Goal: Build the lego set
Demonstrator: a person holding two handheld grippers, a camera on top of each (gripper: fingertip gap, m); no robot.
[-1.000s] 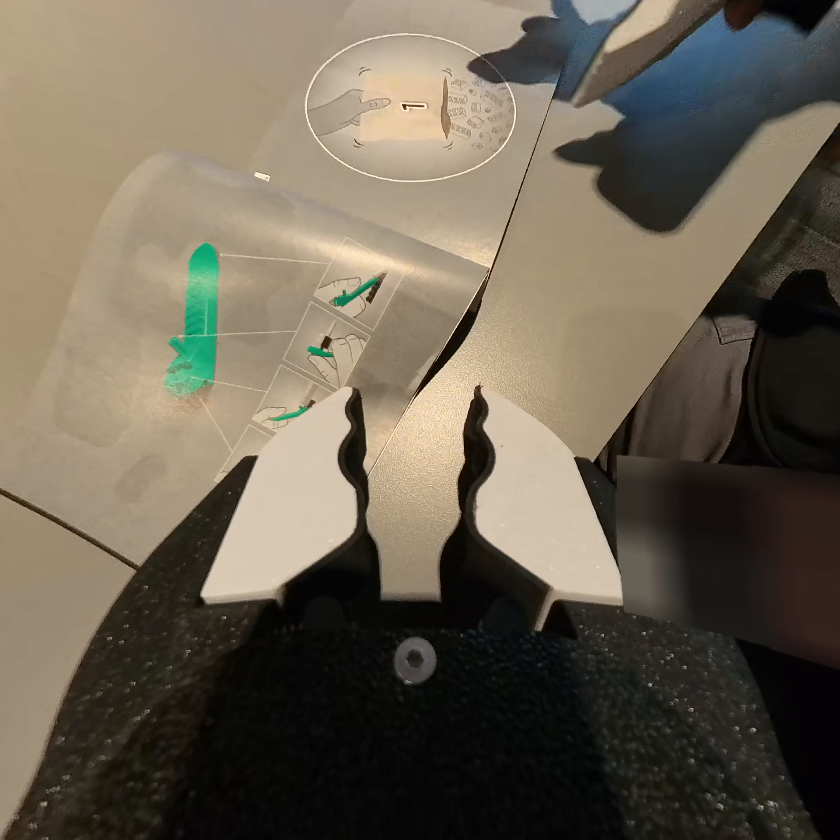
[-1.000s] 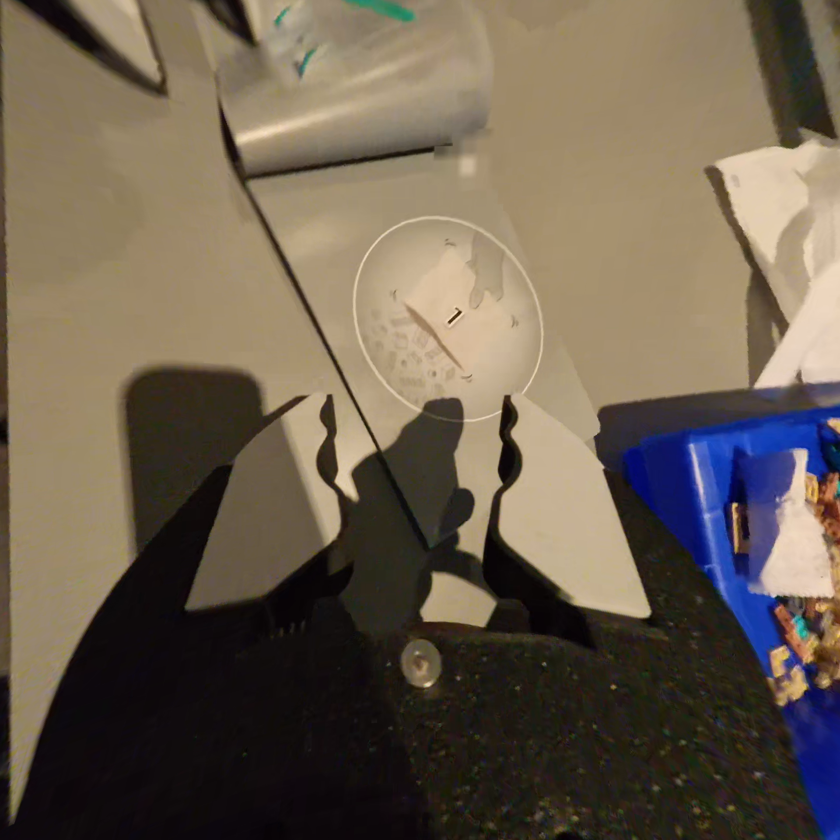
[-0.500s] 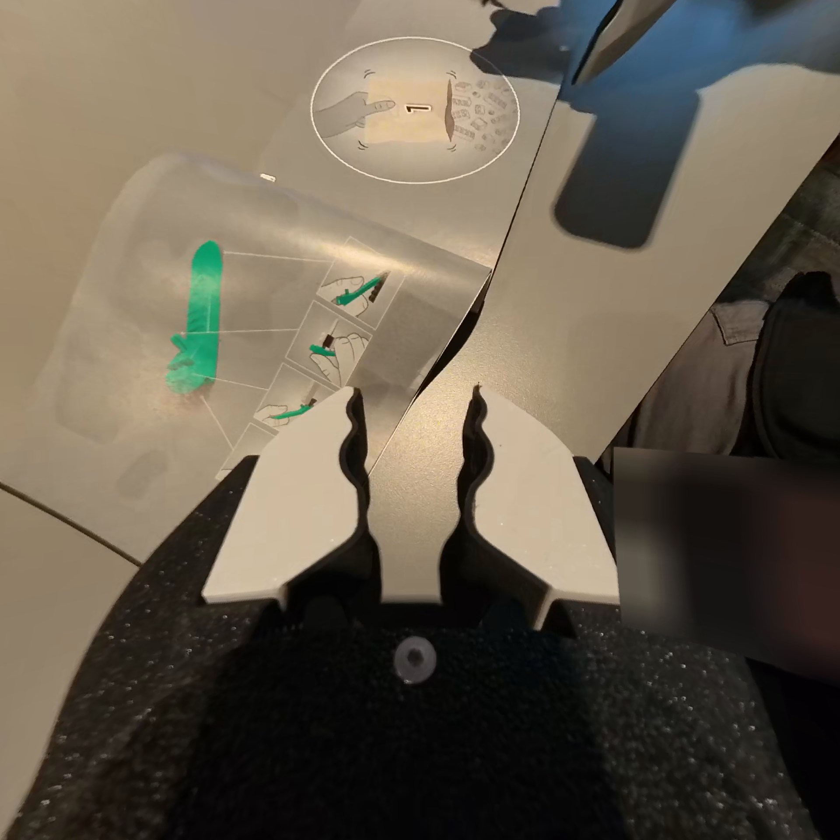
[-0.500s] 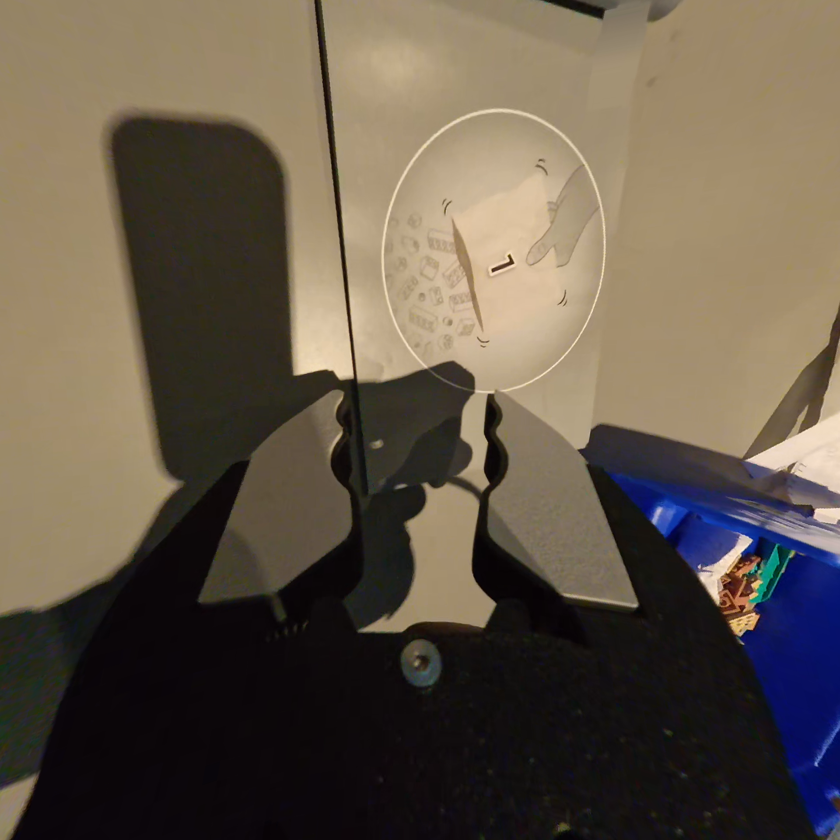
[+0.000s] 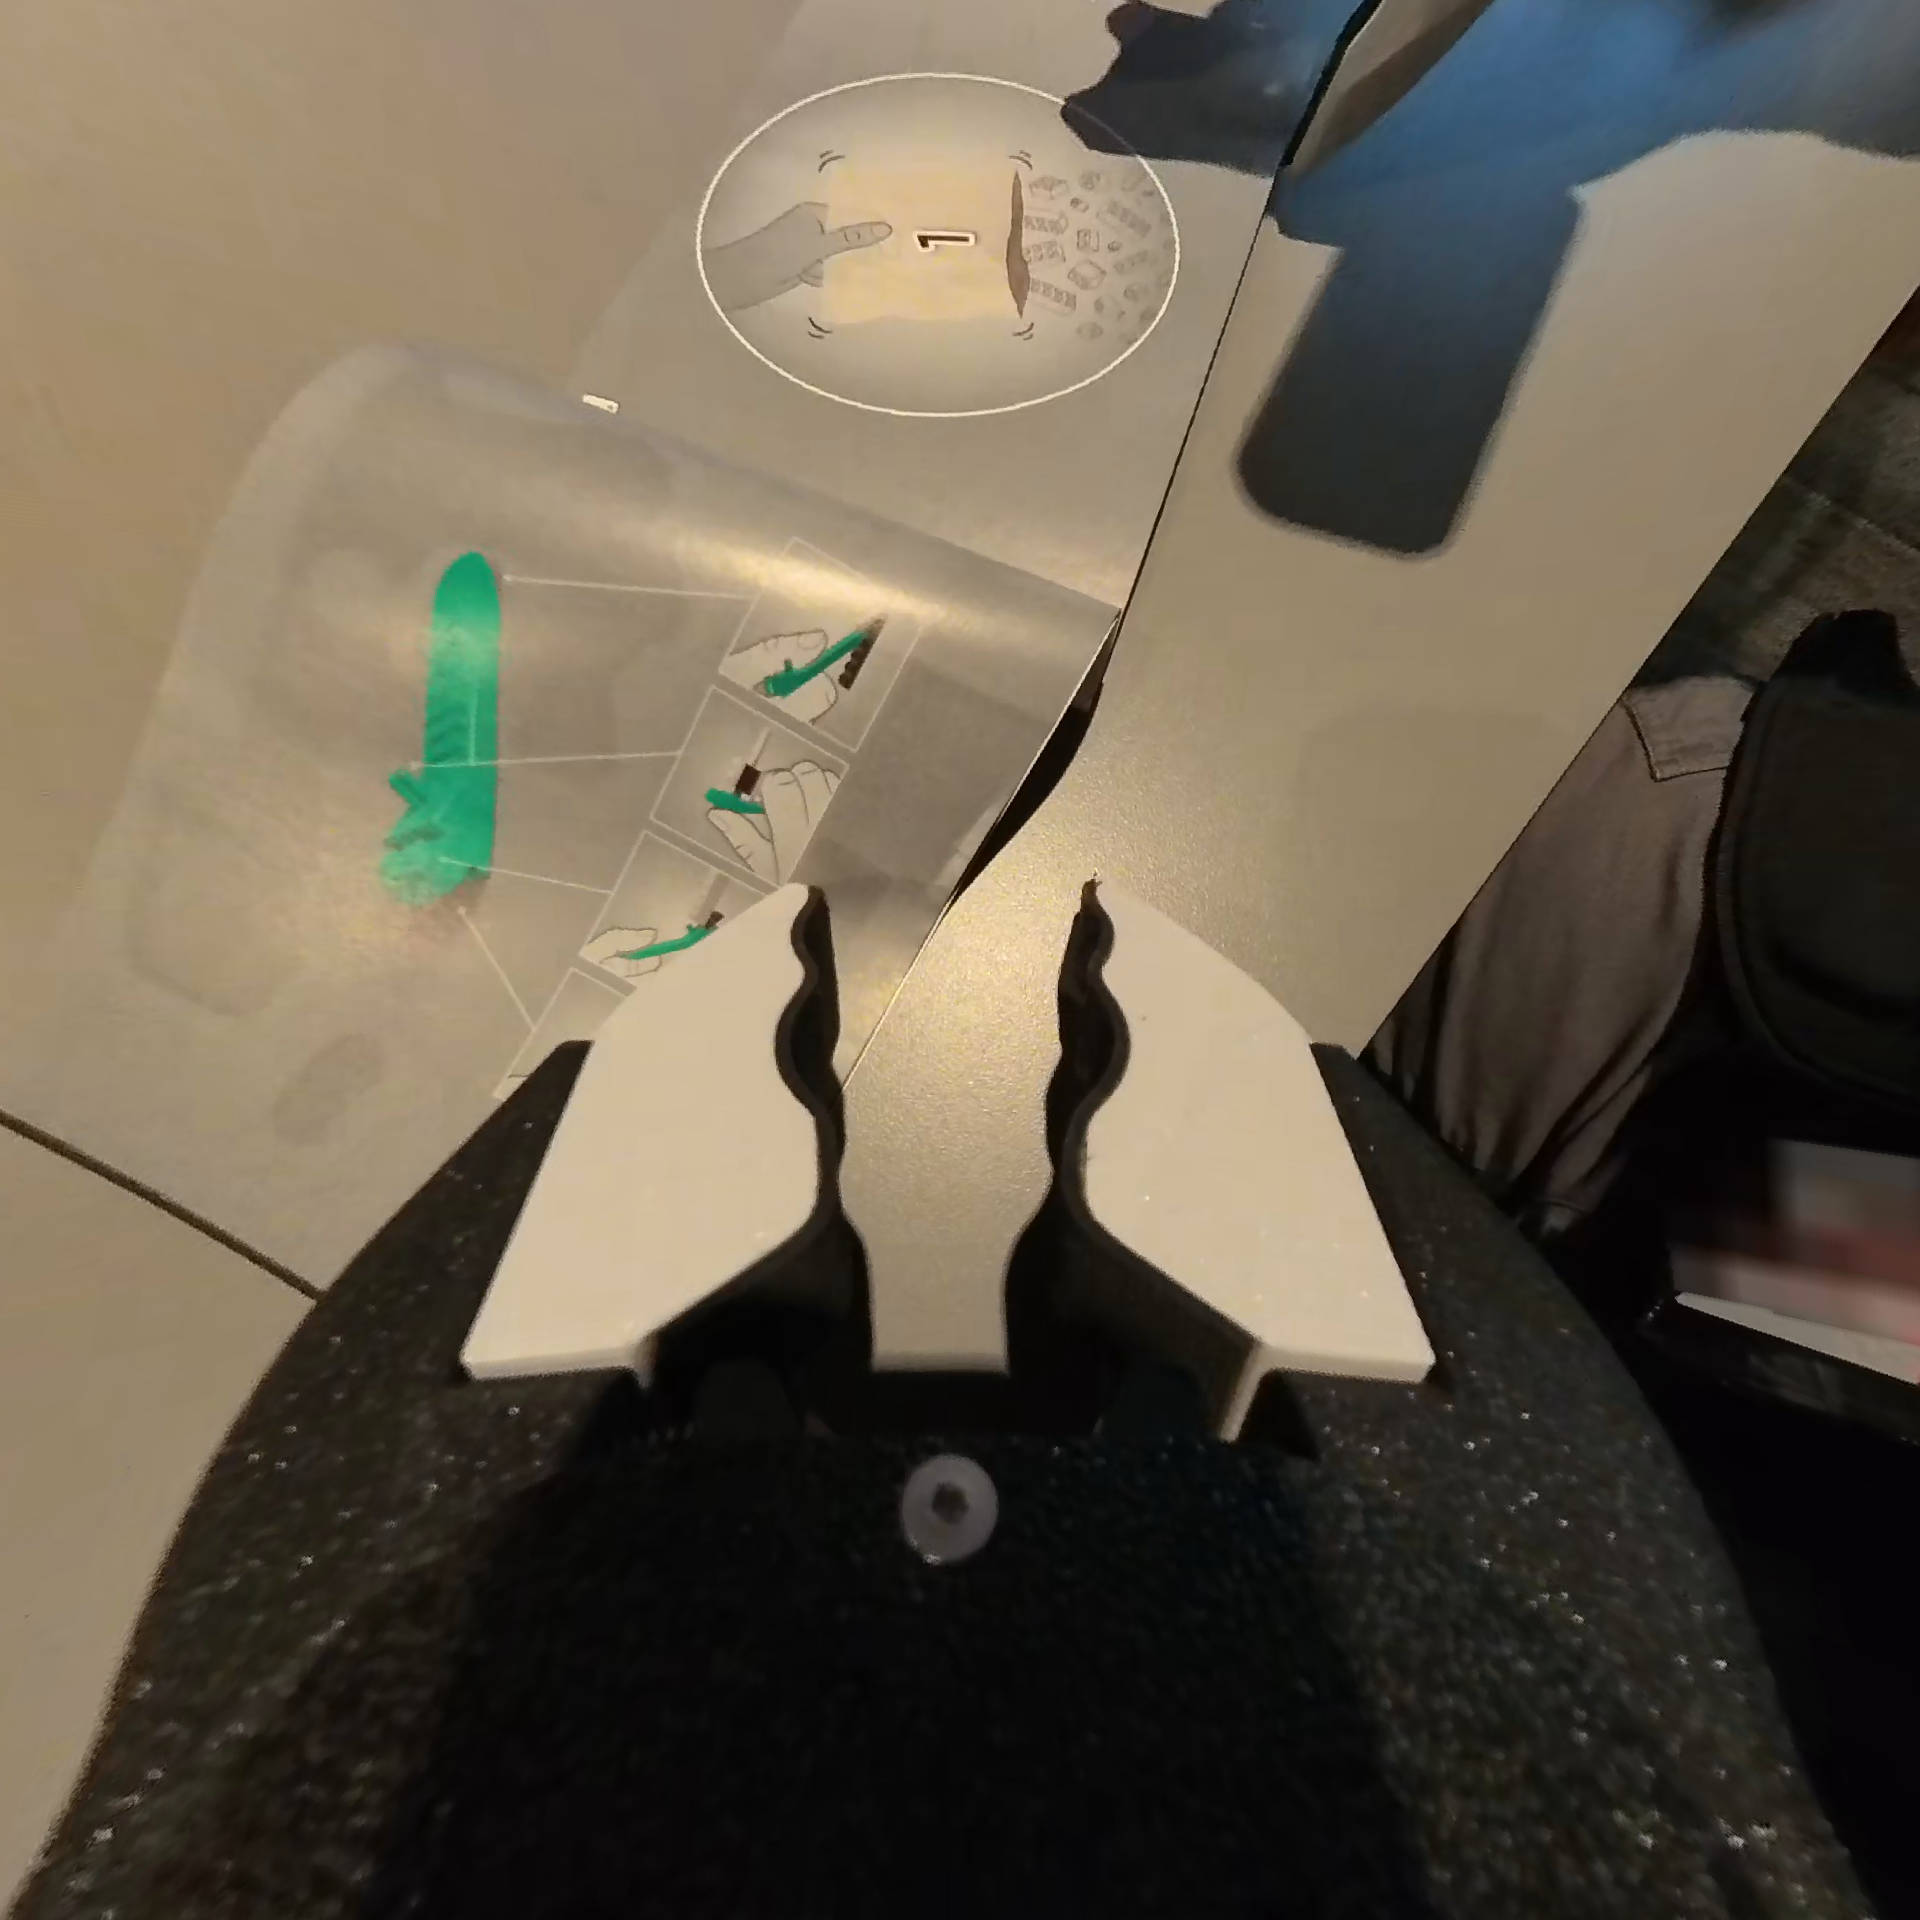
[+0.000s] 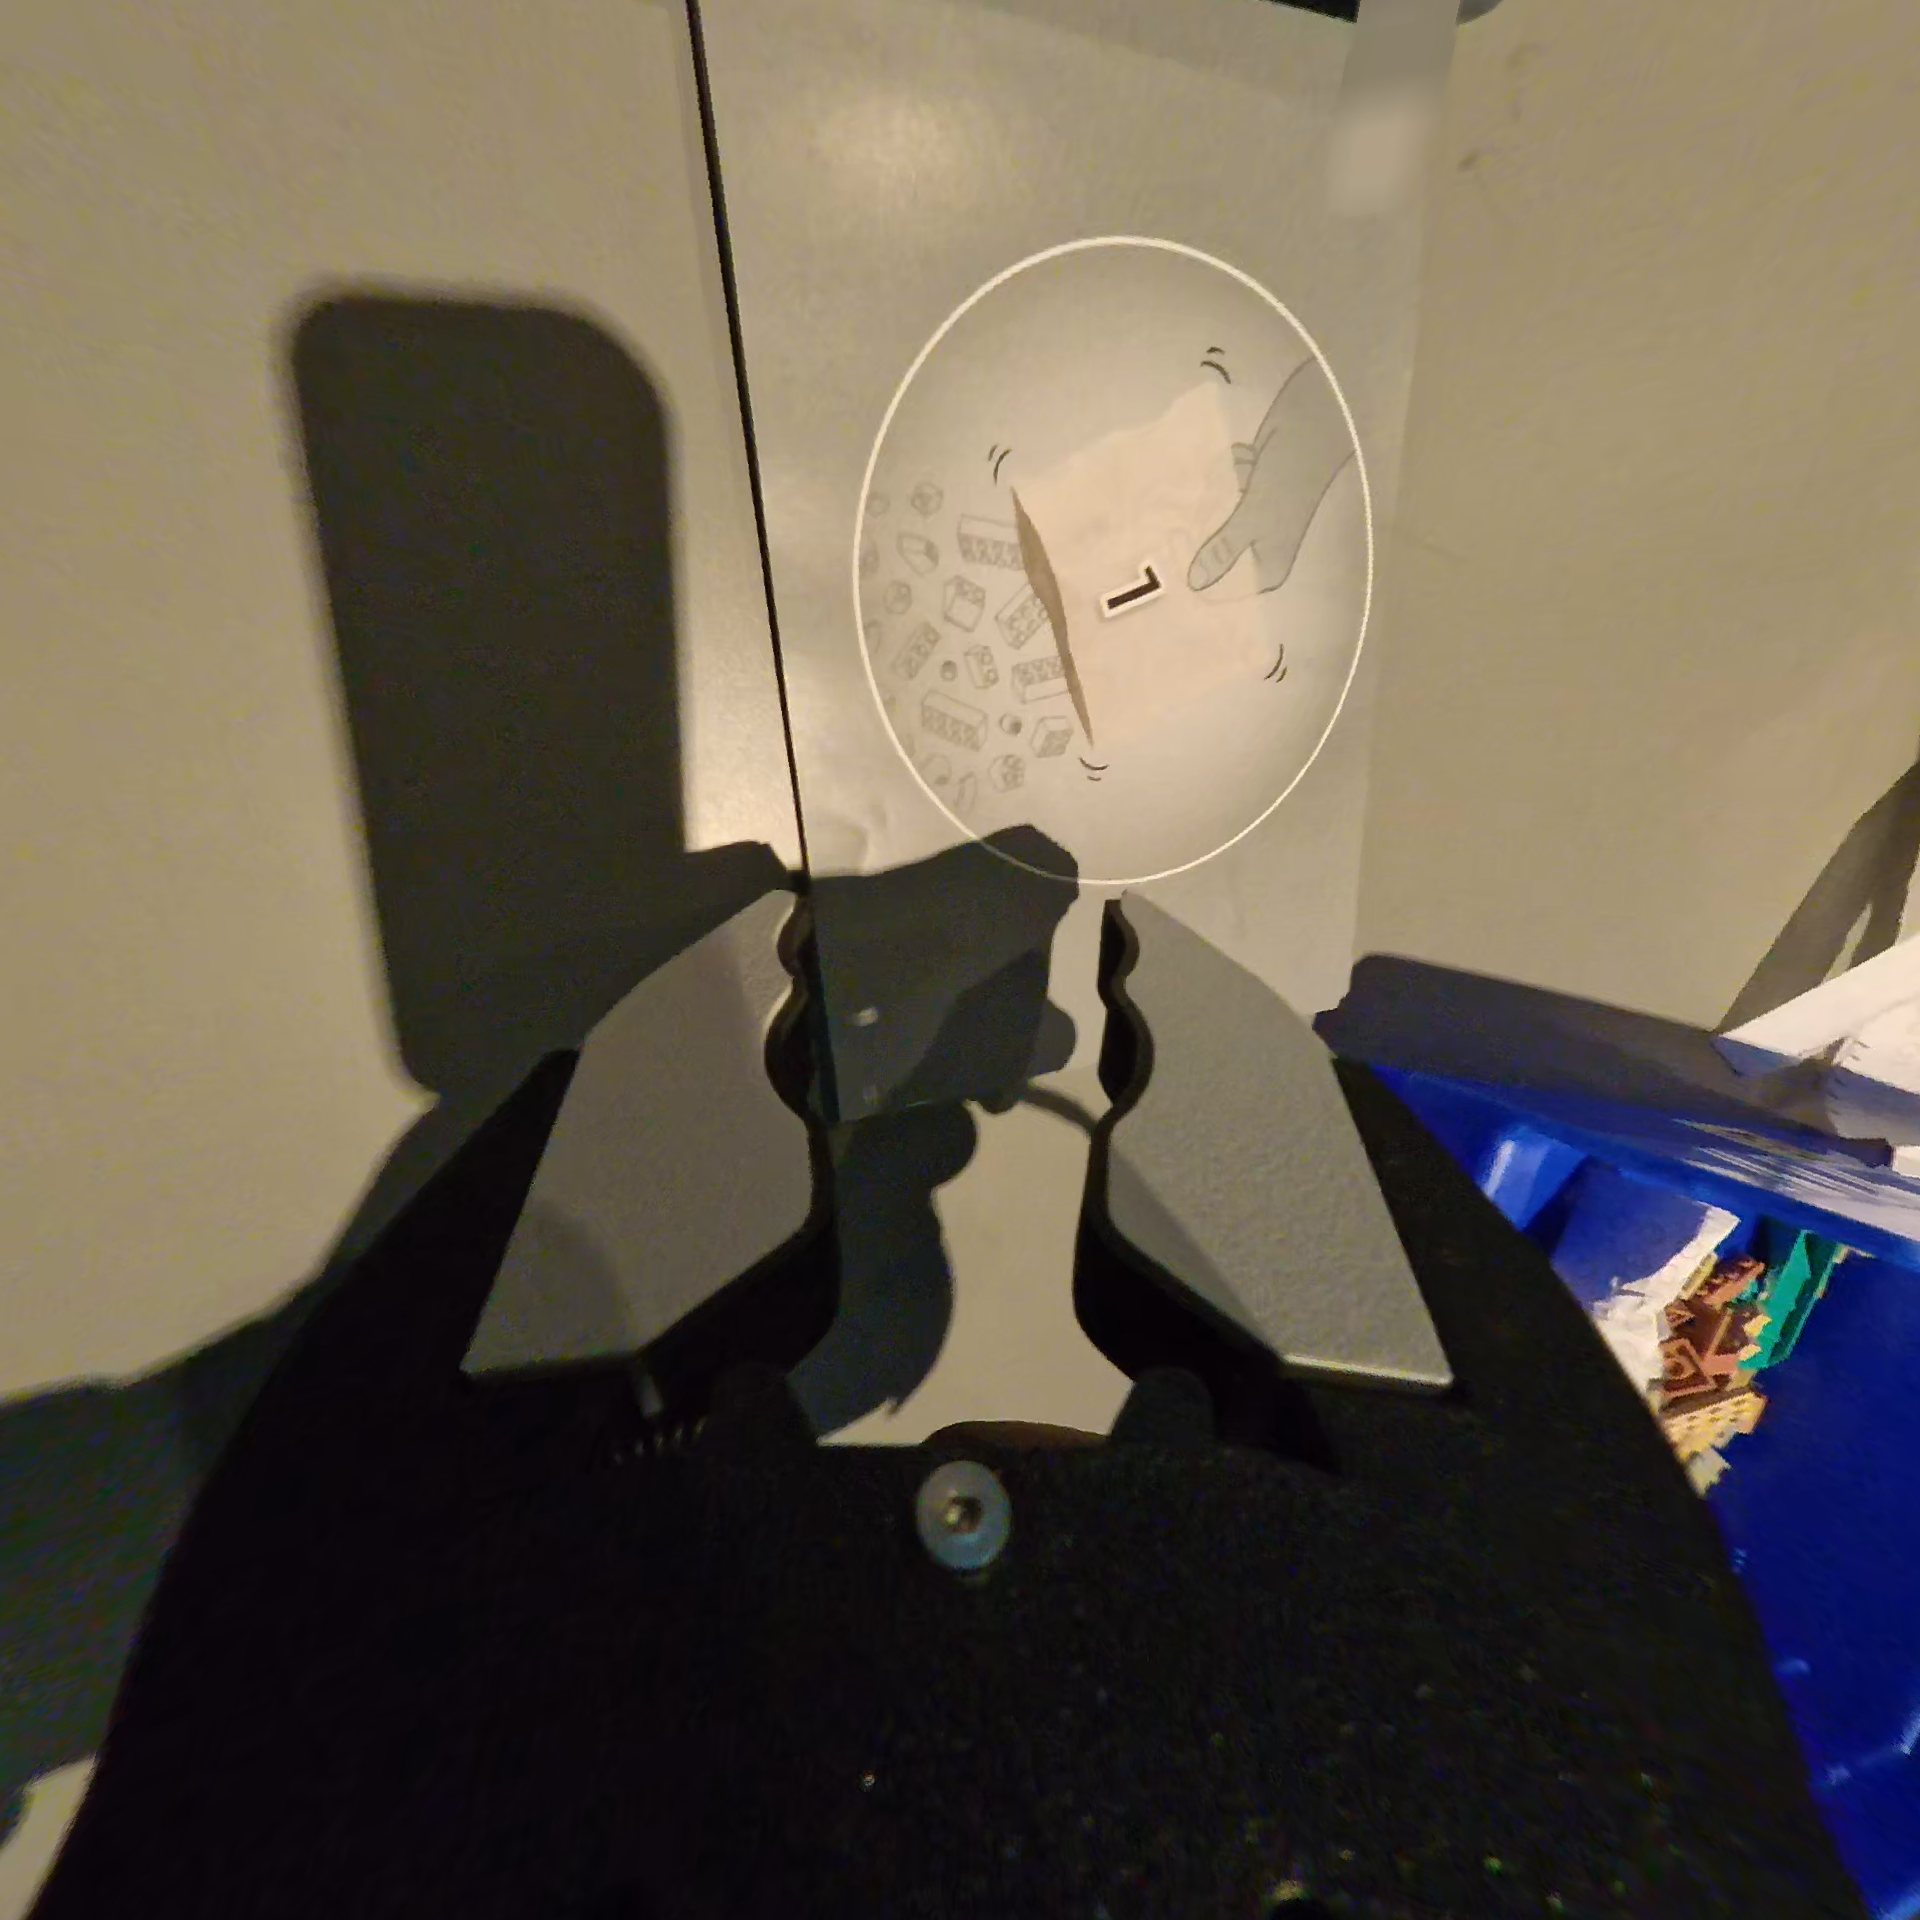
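The instruction booklet (image 5: pixel 1299 727) lies open on the grey table. Its left page curls up and shows a green tool drawing (image 5: pixel 457 727). A round drawing of a bag and bricks (image 5: pixel 935 239) is printed farther off. My left gripper (image 5: pixel 951 904) is open and empty, low over the booklet's near edge by the fold. My right gripper (image 6: pixel 951 914) is open and empty above the same booklet (image 6: pixel 1039 208), just short of the round drawing (image 6: pixel 1112 561), its left finger over the fold (image 6: pixel 748 468). Loose lego pieces (image 6: pixel 1714 1340) lie in a blue bin.
The blue bin (image 6: pixel 1558 1195) stands right of the right gripper, with white torn paper (image 6: pixel 1849 1039) on its far rim. In the left wrist view the bin is a blue blur (image 5: pixel 1455 177) at the top right. A person's grey trouser leg (image 5: pixel 1558 935) and a black bag (image 5: pixel 1818 831) sit off the table's right edge. The left gripper's tips are roughly 20 cm from the right gripper's.
The right gripper has turned and moved in closer over the booklet, so the round drawing looks larger; its shadow has slid across the right page. The left gripper has hardly moved.
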